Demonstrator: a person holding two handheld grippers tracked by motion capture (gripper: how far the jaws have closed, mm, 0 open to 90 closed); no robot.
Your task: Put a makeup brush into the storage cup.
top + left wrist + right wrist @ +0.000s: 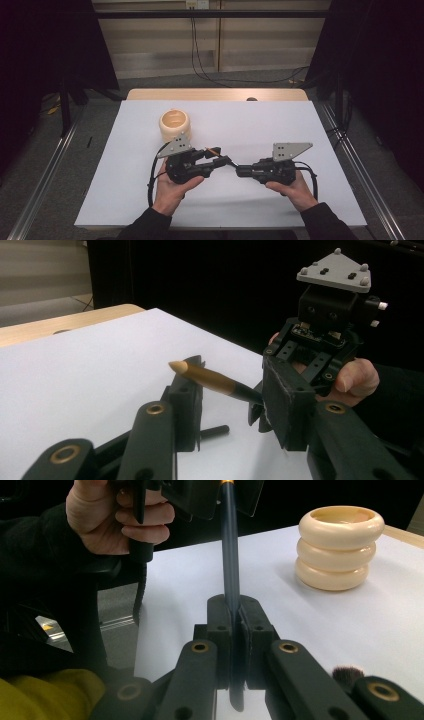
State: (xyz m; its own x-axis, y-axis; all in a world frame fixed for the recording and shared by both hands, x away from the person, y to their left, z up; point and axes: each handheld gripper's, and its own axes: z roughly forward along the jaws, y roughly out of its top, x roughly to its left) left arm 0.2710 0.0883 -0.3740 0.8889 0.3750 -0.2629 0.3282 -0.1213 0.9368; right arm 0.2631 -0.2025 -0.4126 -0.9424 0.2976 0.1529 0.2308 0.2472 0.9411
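A slim brush-like stick (214,150) with a dark handle, a gold middle and a pale pointed tip (179,366) hangs level above the white table (280,125). My right gripper (239,171) is shut on its dark handle (230,550), seen between the jaws in the right gripper view (236,615). My left gripper (222,158) faces it from the left. Its jaws stand on either side of the gold part (215,380) with a gap left, and the tip lies by one jaw. A cream ringed pot (175,125) stands behind the left hand.
The cream pot (340,547) is upright with its mouth up. A small dark tuft (346,672) shows low beside my right gripper's arm; what it is I cannot tell. A wooden strip (215,94) edges the table's far side, with dark floor and rails around.
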